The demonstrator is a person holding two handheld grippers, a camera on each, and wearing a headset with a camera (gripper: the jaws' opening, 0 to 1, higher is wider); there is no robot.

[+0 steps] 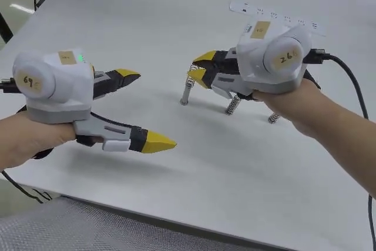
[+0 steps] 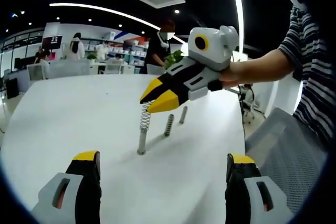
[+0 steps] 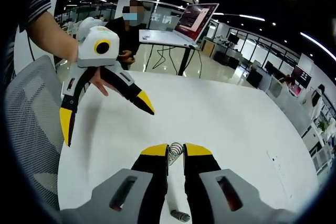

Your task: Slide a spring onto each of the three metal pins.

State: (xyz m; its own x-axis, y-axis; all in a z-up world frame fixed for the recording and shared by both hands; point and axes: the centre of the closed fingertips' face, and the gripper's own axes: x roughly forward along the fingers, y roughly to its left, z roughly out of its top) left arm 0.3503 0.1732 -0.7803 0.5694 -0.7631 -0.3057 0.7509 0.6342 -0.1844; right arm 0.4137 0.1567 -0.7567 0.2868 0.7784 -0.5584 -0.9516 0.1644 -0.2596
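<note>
Right gripper (image 1: 194, 66) narrow, pinching spring (image 2: 145, 118) atop one pin (image 2: 142, 142); left gripper (image 1: 156, 109) wide, empty. Three pins, three springs.

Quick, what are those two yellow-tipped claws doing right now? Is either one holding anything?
Left gripper: open, holding nothing.
Right gripper: shut on a spring sitting on a metal pin.

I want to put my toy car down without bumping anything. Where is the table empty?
Bare table lies along the front edge, right of the left hand-held gripper, and at the back, left of the power strip. It is crowded around the three pins under the right hand-held gripper.
</note>
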